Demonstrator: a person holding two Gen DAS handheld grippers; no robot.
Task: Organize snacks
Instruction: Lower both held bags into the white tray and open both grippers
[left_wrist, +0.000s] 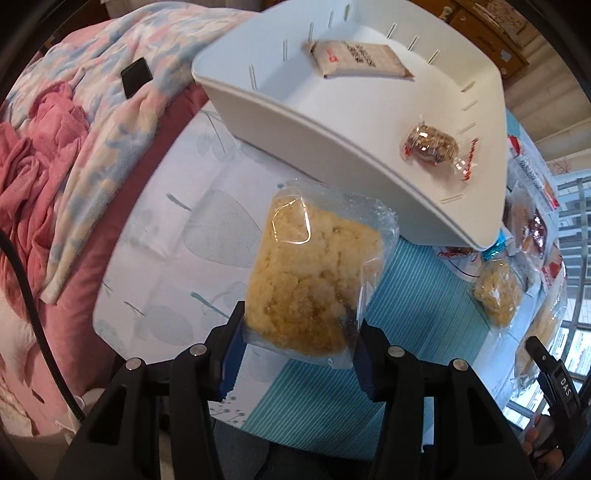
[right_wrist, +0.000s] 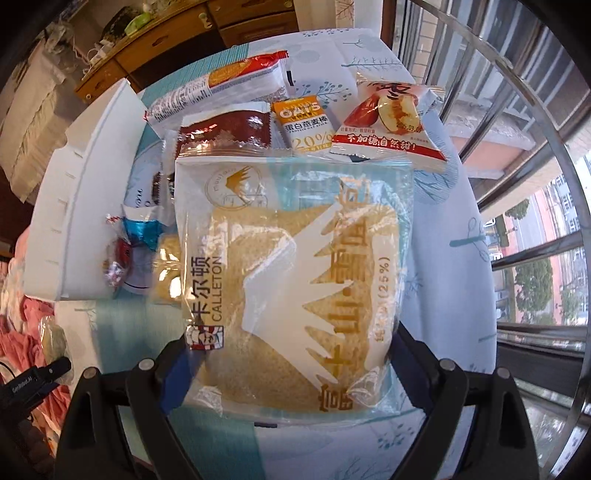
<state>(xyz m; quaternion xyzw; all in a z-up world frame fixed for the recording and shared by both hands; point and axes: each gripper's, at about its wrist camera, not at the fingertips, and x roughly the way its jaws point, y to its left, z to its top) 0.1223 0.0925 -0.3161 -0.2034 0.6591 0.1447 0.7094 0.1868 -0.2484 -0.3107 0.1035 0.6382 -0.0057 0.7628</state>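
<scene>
Left wrist view shows the left claw (left_wrist: 299, 343) clamped at a middling width on a clear-wrapped crumbly cake (left_wrist: 314, 273), which hangs between the blue pads above the tablecloth (left_wrist: 177, 258). Just past the cake's far end sits the white bin (left_wrist: 332, 122); inside it, farther on, lie a small wrapped nut sweet (left_wrist: 432, 146) and, at the far wall, a flat brown packet (left_wrist: 362, 59). To the claw's right a second crumbly cake (left_wrist: 496, 291) lies on the cloth.

Right wrist view shows the right claw (right_wrist: 291, 365) spread wide around a large bread bag (right_wrist: 295, 273), both pads against its sides, so it appears held. Beyond the bag lie a dark red packet (right_wrist: 229, 129), an oat bar (right_wrist: 306, 125) and a date packet (right_wrist: 388, 122), with a long biscuit pack (right_wrist: 221, 88) farthest. The bin (right_wrist: 92, 184) stands to the claw's left.

Both snacks seem lifted and on the way to the bin. The next move calls for carrying each over the rim, lowering it onto bare floor clear of the two items inside, then releasing; the slack wrappers could slip or snag the rim.
</scene>
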